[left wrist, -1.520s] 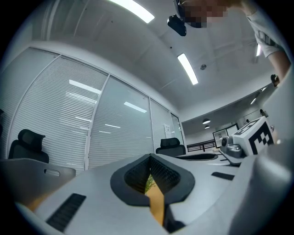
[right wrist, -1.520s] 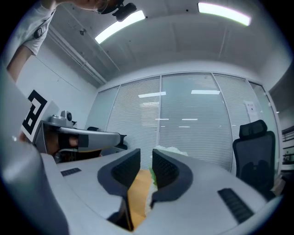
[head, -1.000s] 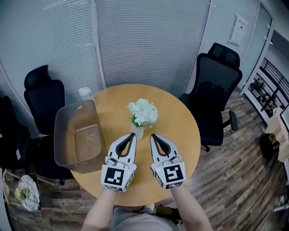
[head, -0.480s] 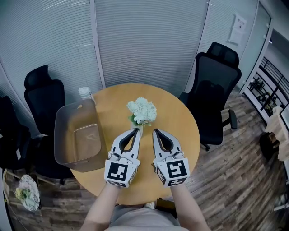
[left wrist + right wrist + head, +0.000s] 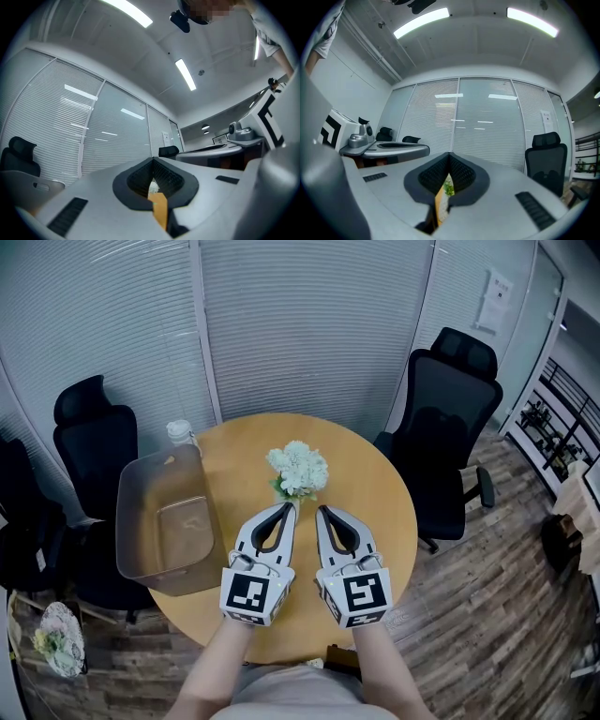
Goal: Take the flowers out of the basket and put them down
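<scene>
Flowers out of basket, on table; both grippers closed, holding nothing.

The flowers (image 5: pixel 298 468) are a rounded white cluster of small blooms with a few green leaves at the lower edge. They stand upright near the middle of the round wooden table (image 5: pixel 375 486), well apart from the grey basket (image 5: pixel 132 521) at the table's left edge. Their base is hidden behind the gripper tips. The left gripper (image 5: pixel 290 506) and right gripper (image 5: pixel 321 510) sit side by side just in front of the flowers, tips pointing at them. Each has its jaws together with nothing between them. A bottle (image 5: pixel 178 432) stands behind the basket, and black office chairs (image 5: pixel 452 423) ring the table.
</scene>
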